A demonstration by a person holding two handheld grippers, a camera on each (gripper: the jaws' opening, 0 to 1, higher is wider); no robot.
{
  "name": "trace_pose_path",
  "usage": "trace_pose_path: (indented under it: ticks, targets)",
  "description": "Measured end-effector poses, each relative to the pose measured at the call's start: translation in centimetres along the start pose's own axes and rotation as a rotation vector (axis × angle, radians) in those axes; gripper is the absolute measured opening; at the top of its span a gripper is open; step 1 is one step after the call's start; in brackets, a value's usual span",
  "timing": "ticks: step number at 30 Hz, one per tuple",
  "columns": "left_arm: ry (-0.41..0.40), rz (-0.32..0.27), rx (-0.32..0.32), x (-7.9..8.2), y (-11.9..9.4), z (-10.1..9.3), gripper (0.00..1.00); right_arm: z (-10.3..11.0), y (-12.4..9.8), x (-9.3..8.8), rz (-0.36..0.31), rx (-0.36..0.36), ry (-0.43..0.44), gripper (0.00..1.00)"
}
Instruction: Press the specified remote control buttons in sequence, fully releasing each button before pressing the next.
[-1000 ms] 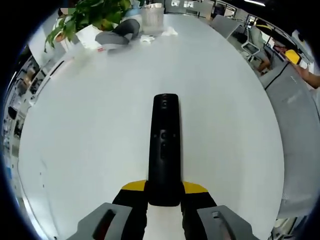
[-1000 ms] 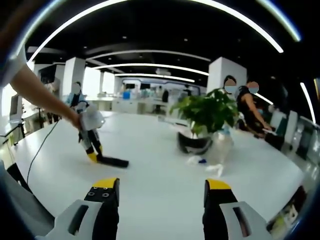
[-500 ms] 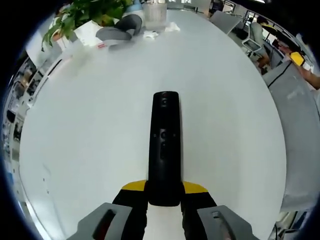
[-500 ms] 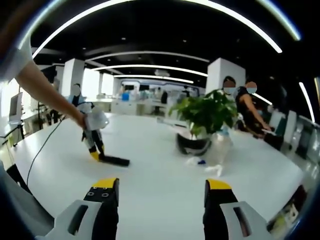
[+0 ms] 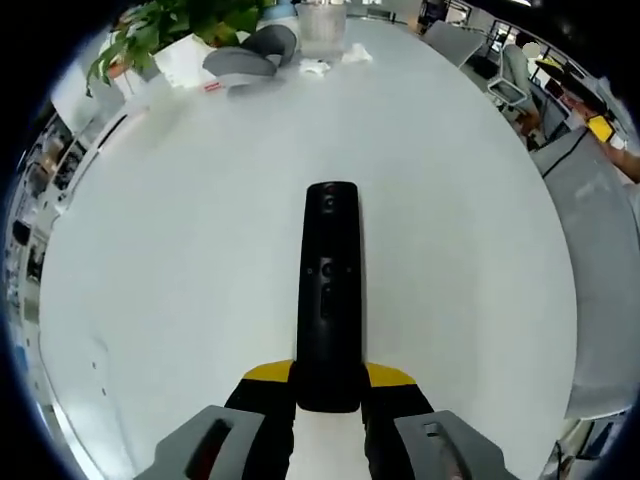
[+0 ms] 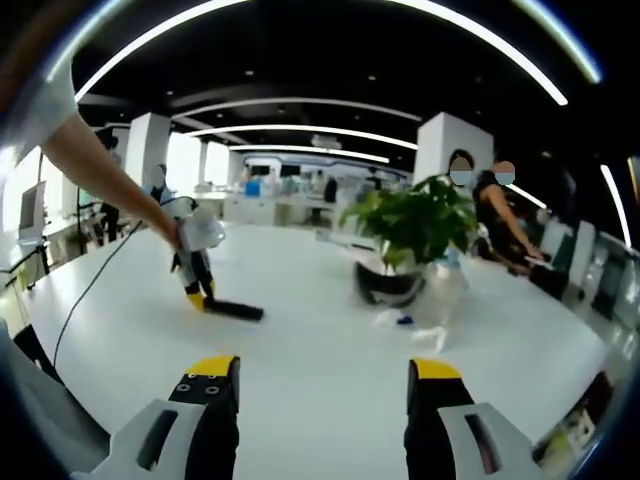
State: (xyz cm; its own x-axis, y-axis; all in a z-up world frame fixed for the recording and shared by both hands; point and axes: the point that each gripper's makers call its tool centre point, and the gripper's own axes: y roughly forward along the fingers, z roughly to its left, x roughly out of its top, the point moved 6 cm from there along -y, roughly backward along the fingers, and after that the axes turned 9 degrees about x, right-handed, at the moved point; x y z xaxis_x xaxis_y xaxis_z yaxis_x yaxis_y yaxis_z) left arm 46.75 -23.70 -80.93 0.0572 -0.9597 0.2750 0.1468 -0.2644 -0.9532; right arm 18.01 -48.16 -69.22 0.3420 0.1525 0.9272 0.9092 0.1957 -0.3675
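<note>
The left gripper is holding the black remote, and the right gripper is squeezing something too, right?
Not quite. The left gripper does hold the black remote by its near end, over the white table. But the right gripper squeezes nothing: in the right gripper view its jaws stand wide apart with only table between them.

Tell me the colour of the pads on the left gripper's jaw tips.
Yellow pads, either side of the long black remote control; clearest in the left gripper view.

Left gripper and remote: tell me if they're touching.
Touching. The left gripper view shows the left gripper with both yellow-tipped jaws pressed against the sides of the black remote.
</note>
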Motion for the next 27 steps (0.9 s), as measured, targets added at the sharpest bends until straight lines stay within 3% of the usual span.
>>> trace_pose_path:
  ticks: [14, 19, 20, 21, 25, 27]
  targets:
    - [0.024, -0.001, 0.02, 0.07, 0.01, 0.03, 0.25, 0.04, -0.05, 0.14, -0.014, 0.013, 0.014, 0.68]
    - [0.033, 0.018, 0.056, 0.28, -0.03, -0.3, 0.25, 0.03, -0.1, 0.2, -0.021, 0.011, 0.011, 0.71]
    - [0.032, 0.023, 0.074, 0.27, -0.04, -0.14, 0.28, -0.02, -0.16, 0.26, -0.026, 0.008, 0.011, 0.71]
    - [0.029, 0.028, 0.135, 0.29, -0.17, 0.4, 0.32, -0.09, -0.25, 0.34, -0.033, 0.002, 0.009, 0.72]
    - [-0.003, 0.039, 0.123, 0.29, -0.27, -0.33, 0.3, -0.23, -0.37, 0.42, -0.044, -0.004, 0.016, 0.73]
    - [-0.005, 0.038, 0.16, 0.25, -0.26, -0.1, 0.32, -0.24, -0.42, 0.52, -0.052, -0.007, 0.012, 0.75]
